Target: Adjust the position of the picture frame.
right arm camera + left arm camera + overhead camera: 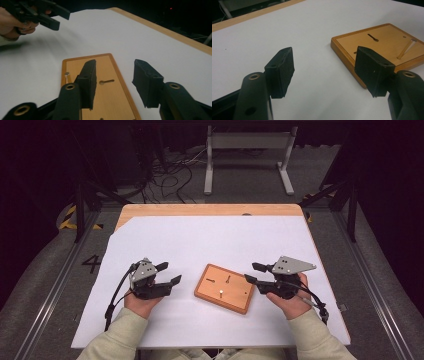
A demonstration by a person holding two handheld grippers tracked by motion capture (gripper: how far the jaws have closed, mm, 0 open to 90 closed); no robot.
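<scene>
- The rectangular wooden board [224,288], orange-brown with a raised rim and paler recessed face, is seen lying flat on the white sheet [200,240], between the two grippers and touched by neither.
- A short metal pin [220,293] is seen standing upright in its face, beside two dark keyhole-shaped slots [210,281].
- Its long axis is set diagonally in the high view, running from upper left to lower right.
- The left gripper [169,273] is held released, with nothing between its jaws.
- The right gripper [254,273] is likewise parted and empty, pointed toward the board's right end.
- The sheet is spread over a light wooden table [210,210]; a dark room with grey floor, cables [170,175] and a white metal stand [248,155] is seen behind.
</scene>
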